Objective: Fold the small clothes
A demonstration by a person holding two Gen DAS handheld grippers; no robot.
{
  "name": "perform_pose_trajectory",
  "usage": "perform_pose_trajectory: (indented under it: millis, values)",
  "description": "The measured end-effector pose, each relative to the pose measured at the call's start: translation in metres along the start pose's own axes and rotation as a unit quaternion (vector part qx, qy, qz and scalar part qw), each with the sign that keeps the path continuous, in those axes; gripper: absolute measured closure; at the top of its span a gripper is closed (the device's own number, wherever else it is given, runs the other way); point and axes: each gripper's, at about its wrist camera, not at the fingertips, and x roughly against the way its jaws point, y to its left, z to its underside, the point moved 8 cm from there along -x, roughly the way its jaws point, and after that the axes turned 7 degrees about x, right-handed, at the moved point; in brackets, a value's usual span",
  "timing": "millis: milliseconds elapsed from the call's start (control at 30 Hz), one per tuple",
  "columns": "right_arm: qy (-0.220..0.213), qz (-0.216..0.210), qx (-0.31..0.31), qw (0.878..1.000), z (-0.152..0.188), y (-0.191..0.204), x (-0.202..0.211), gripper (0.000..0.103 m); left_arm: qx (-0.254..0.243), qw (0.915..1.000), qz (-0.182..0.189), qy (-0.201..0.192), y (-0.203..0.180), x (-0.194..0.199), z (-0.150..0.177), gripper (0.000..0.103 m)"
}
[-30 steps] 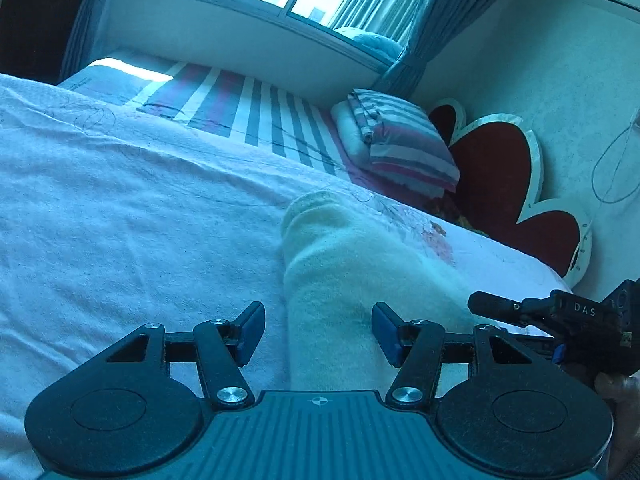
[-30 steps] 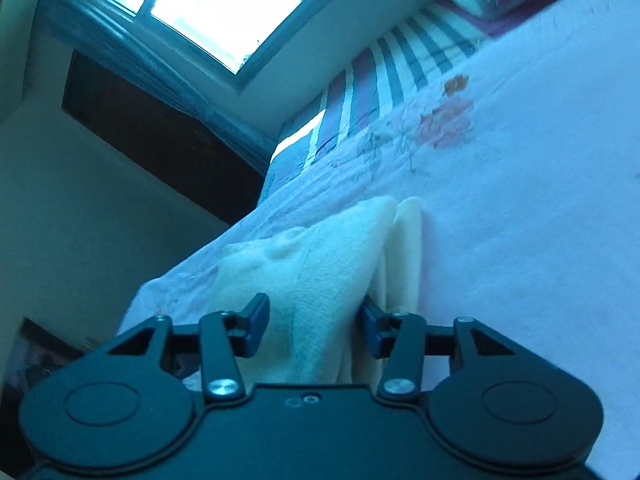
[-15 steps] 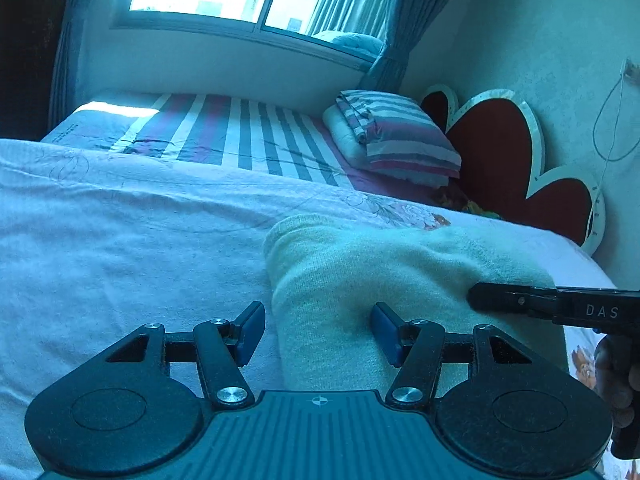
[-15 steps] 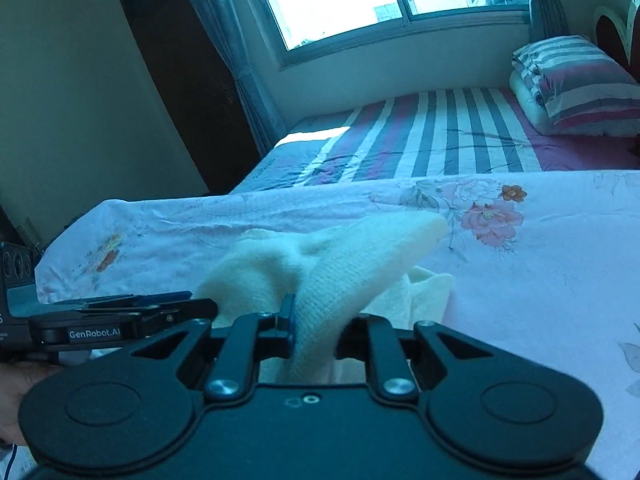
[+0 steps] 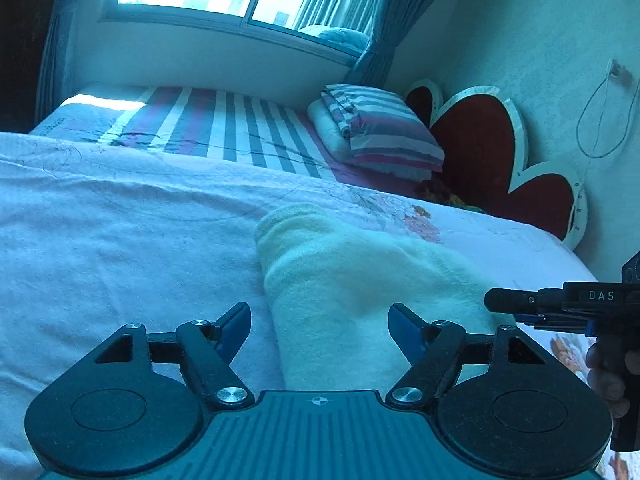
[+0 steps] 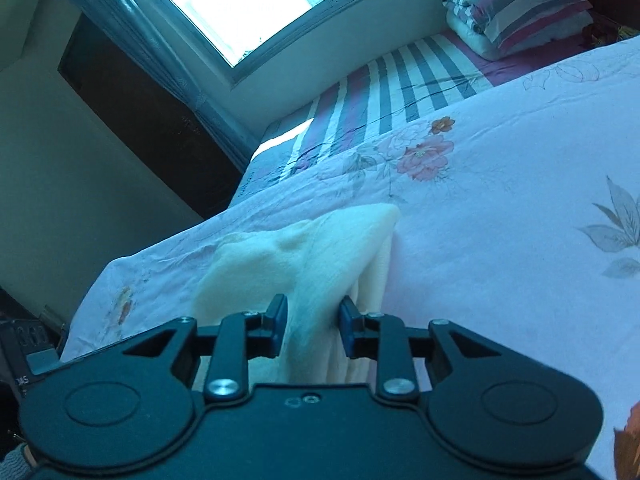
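The cream garment lies bunched on the floral bed sheet. Left of it, the left tool has just spread wide, untouching; at its right end, the right tool, just loosened, pinches a fold.

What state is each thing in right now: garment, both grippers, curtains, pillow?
Cream knit garment: folded over, lying on the floral sheet.
Left gripper: open, jaws just widened, straddling the garment without pressing.
Right gripper: shut on the garment's raised fold, jaws just easing.
Curtains: drawn aside.
Striped pillow: resting on folded bedding.
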Motion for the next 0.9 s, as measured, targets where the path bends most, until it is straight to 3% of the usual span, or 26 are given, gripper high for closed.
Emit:
perform_pose_trajectory:
  millis: [67,133,267,400,500,600,700,767,800,833,900]
  values:
    - [0.028,0.01,0.006,1.0,0.011,0.002,-0.008,0.081,-0.021,0.9992,-0.027,0.019,0.002,-0.011,0.011,0.027]
    - [0.036,0.048,0.041,0.997,0.017,0.002,-0.018,0.087,-0.019,0.9992,-0.028,0.021,0.004,-0.016,0.019,0.027]
    - [0.023,0.058,0.038,0.997,0.015,0.01,-0.004,0.078,-0.014,0.9994,-0.029,0.01,0.002,0.005,0.019,0.027]
    - [0.037,0.035,0.036,0.998,0.033,0.019,0.021,0.077,-0.003,0.9999,-0.015,0.006,0.003,0.039,0.032,0.027]
    - [0.06,0.026,0.037,0.997,0.051,0.024,0.022,0.078,-0.001,0.9995,-0.018,0.027,0.007,0.038,0.049,0.027]
    - [0.062,0.05,0.071,0.994,0.056,0.03,0.012,0.091,-0.035,0.9978,-0.046,0.032,0.006,0.026,0.06,0.027]
    - [0.062,0.076,0.085,0.992,0.055,0.03,0.014,0.095,-0.019,0.9988,-0.031,0.034,0.002,0.037,0.056,0.027]
    - [0.058,0.065,0.074,0.993,0.056,0.033,0.027,0.09,-0.02,0.9991,-0.025,0.027,0.002,0.051,0.057,0.027]
    - [0.065,0.05,0.06,0.995,0.059,0.034,0.036,0.078,-0.018,0.9993,-0.023,0.025,0.004,0.06,0.059,0.027]
    - [0.069,0.036,0.049,0.996,0.064,0.036,0.043,0.073,-0.007,0.9995,-0.019,0.023,0.008,0.067,0.061,0.027]
    - [0.08,0.014,0.034,0.996,0.078,0.041,0.054,0.074,0.014,0.9995,-0.014,0.025,0.015,0.076,0.067,0.027]
